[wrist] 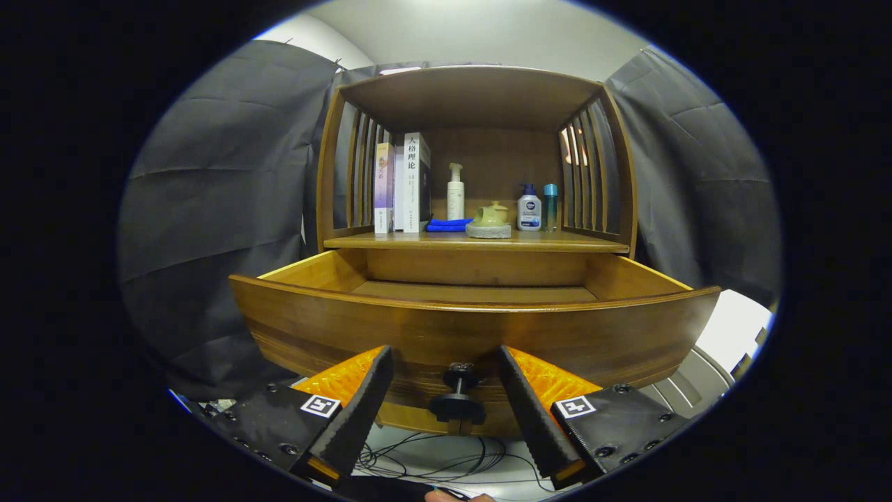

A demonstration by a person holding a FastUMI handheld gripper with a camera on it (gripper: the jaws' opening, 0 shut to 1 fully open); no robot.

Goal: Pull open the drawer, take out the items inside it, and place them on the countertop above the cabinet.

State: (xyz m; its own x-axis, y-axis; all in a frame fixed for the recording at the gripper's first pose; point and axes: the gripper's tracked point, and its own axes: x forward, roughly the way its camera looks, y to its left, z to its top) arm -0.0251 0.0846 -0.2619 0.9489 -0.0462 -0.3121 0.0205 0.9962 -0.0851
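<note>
Now one drawer [474,328], claw [446,380] agape

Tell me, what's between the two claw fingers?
The wooden drawer's small black round knob sits between the open claw's fingers, untouched, in the gripper view.

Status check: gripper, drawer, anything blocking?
Gripper open, fingers either side of the knob, not touching. Drawer pulled out; visible floor bare, front part hidden. Nothing blocking.
</note>
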